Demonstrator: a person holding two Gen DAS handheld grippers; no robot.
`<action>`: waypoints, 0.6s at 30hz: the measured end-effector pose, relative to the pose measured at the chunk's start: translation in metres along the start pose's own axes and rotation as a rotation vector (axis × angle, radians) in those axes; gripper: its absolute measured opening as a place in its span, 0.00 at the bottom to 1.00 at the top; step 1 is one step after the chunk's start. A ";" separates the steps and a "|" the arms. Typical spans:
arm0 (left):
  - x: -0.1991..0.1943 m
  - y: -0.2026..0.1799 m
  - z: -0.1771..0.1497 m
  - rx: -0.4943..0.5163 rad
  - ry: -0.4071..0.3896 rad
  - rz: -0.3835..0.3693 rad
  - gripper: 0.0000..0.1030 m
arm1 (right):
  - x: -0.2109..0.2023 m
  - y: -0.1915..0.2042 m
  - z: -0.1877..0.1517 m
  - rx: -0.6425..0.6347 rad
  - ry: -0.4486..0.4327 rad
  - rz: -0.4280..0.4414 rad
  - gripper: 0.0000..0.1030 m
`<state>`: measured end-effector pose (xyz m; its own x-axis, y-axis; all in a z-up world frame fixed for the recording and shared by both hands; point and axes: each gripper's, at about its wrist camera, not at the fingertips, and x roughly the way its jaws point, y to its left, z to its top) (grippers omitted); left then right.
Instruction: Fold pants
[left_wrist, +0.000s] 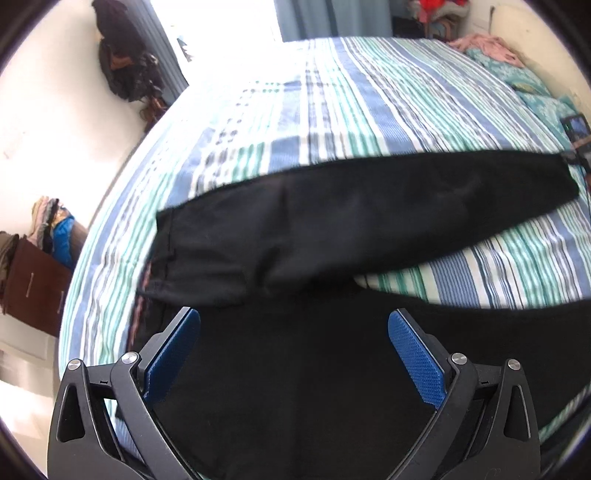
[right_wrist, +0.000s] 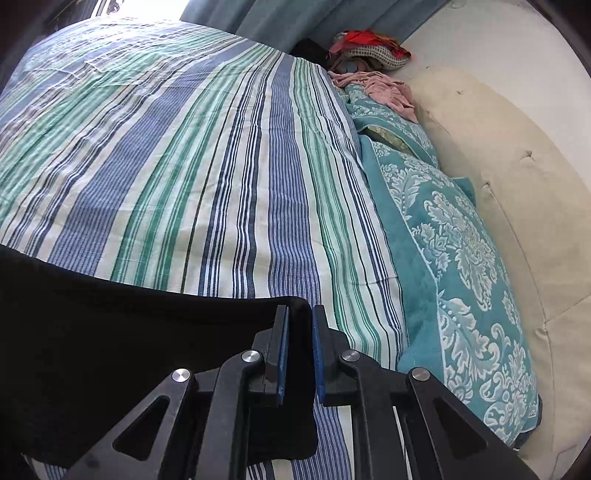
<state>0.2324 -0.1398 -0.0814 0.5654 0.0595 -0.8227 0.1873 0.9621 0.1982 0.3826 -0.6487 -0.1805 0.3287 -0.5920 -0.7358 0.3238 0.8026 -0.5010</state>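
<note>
Black pants (left_wrist: 332, 229) lie on a striped bed (left_wrist: 332, 110). One leg stretches across the bed to the right, the other spreads under my left gripper (left_wrist: 293, 325). My left gripper is open and empty, its blue pads (left_wrist: 417, 358) wide apart just above the black cloth. In the right wrist view my right gripper (right_wrist: 300, 321) is shut on the end of a black pant leg (right_wrist: 110, 332), the cloth pinched between the blue pads and held slightly off the striped bedspread (right_wrist: 184, 166).
Teal patterned pillows (right_wrist: 454, 251) and a cream headboard (right_wrist: 517, 184) lie to the right. A pink garment (right_wrist: 384, 88) sits at the far corner. Left of the bed are a brown cabinet (left_wrist: 33, 284) with stacked clothes and a dark bag (left_wrist: 125, 62) on the wall.
</note>
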 end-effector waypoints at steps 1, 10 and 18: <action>0.013 0.006 0.015 -0.027 -0.031 0.028 0.99 | 0.006 0.002 0.001 0.009 0.004 -0.010 0.12; 0.193 -0.001 0.087 0.097 0.017 0.360 1.00 | 0.029 0.014 0.014 0.098 0.028 -0.066 0.19; 0.214 0.072 0.065 -0.261 0.046 0.147 1.00 | -0.040 0.011 -0.028 0.388 -0.128 0.426 0.65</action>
<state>0.4188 -0.0746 -0.2084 0.5329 0.2097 -0.8198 -0.1100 0.9778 0.1786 0.3484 -0.6146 -0.1695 0.5974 -0.2468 -0.7630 0.4329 0.9002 0.0478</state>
